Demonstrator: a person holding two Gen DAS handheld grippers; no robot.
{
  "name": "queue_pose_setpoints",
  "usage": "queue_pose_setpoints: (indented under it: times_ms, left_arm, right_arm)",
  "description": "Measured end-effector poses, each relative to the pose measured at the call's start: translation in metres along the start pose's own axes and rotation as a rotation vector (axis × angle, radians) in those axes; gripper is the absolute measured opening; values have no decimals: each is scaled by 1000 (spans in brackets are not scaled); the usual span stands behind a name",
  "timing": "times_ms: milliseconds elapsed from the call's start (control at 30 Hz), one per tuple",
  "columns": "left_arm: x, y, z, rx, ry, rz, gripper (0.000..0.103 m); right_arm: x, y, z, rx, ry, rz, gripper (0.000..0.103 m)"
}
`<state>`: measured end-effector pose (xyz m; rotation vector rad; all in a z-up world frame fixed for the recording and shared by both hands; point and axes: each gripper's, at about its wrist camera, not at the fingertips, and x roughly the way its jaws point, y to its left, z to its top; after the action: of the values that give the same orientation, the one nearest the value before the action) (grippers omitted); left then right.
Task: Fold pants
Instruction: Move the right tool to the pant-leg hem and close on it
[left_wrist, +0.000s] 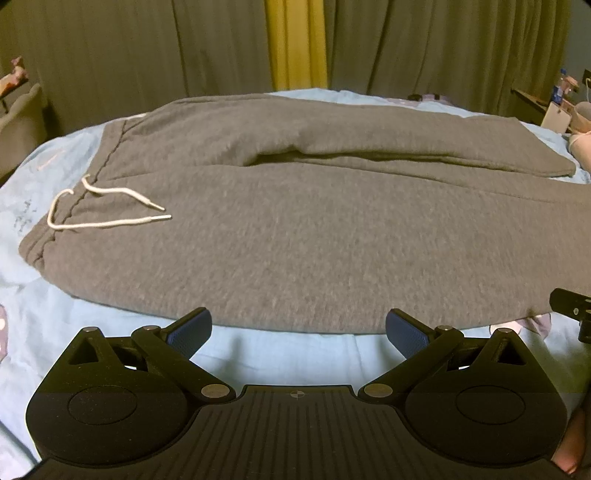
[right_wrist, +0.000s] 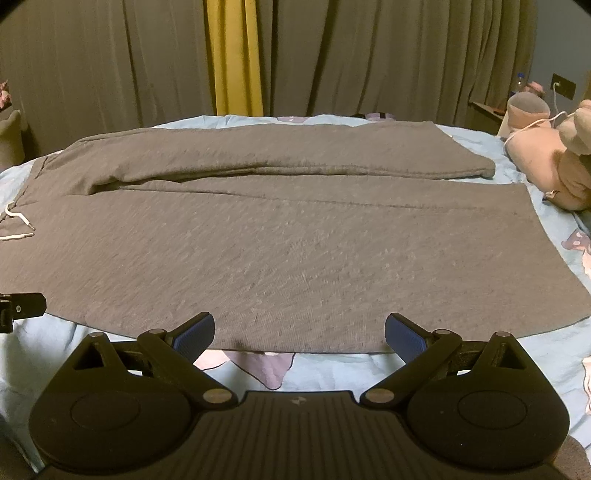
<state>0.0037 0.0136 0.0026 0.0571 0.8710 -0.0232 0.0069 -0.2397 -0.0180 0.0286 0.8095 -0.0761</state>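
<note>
While the grey knitted sweatpants (left_wrist: 295, 221) lie spread flat across the light blue printed bedsheet (left_wrist: 280, 354), waistband to the left and legs running right, the left black two-finger gripper with blue ribbed pads (left_wrist: 298, 330) hovers at their near edge with its jaws spread wide, pinching nothing and apart from the cloth. The right black two-finger gripper with blue ribbed pads (right_wrist: 299, 332) is spread just as wide over the near hem of the near leg, also holding nothing. The left wrist view alone shows the whole waistband and the white cotton drawstring (left_wrist: 107, 206) looped on it; in the right wrist view the drawstring is cut off at the left edge. Only the right wrist view shows both leg ends and the pink plush toy (right_wrist: 554, 162) lying just beyond them at the far right. The far leg overlaps the near one along a fold, hiding the seam beneath. Olive-grey curtains with a yellow strip (right_wrist: 236, 55) hang behind the bed.
</note>
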Motion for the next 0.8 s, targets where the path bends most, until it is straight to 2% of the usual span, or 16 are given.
queue_pose_setpoints:
  times_ms: [167,400,500,633,700,767,800]
  left_arm:
    - [-1,-1,1,9,1,7,103]
    - [-4,-3,3,20,6,22,103]
    - [-10,-2,9,11,-24,48,103]
    - [-13,-8,42,26,-95,141,103]
    - [-9,-13,68,16,-142,174,103]
    - [1,-16,91,0,-168,184,103]
    - [9,-17,100,-11,-177,186,103]
  right_arm:
    - [2,-2,1,14,10,18,99]
    - [12,-11,6,87,30,94,99]
    - [25,-18,12,119,47,104,99]
    - [53,-38,21,215,99,83,99]
    - [74,-53,25,291,164,80,99]
    - [89,-66,26,354,211,87,99]
    - [90,-71,27,375,198,101,99]
